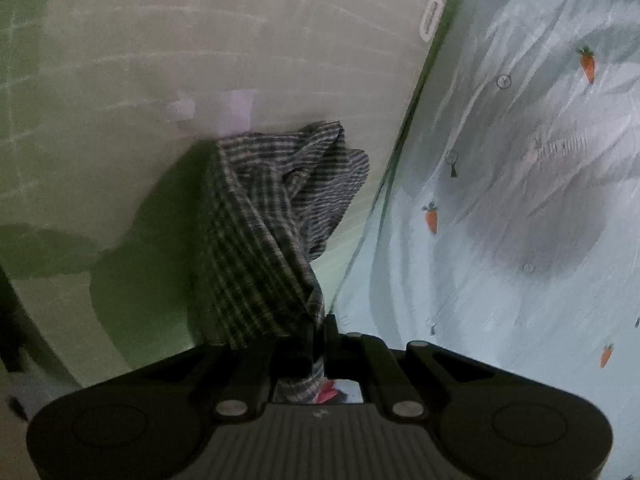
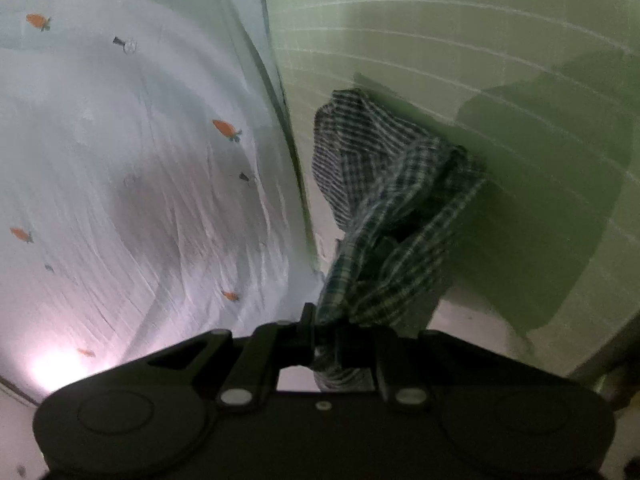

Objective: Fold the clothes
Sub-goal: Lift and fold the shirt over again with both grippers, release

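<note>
Left wrist view: my left gripper (image 1: 319,334) pinches the checked garment (image 1: 264,232) above the green mat (image 1: 200,60). My right gripper (image 2: 325,330) pinches it too, beside the carrot-print sheet (image 2: 120,160).

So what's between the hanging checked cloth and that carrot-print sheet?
In both views only bare green gridded mat separates the checked cloth from the carrot-print sheet.

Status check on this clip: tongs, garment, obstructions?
Left tongs shut on checked garment. Right tongs shut on it too. Garment hangs bunched over green grid mat. Nothing in the way.

Woven checked cloth garment (image 1: 260,232), matt gridded mat (image 1: 160,60), thin creased carrot-print sheet (image 1: 520,200).
</note>
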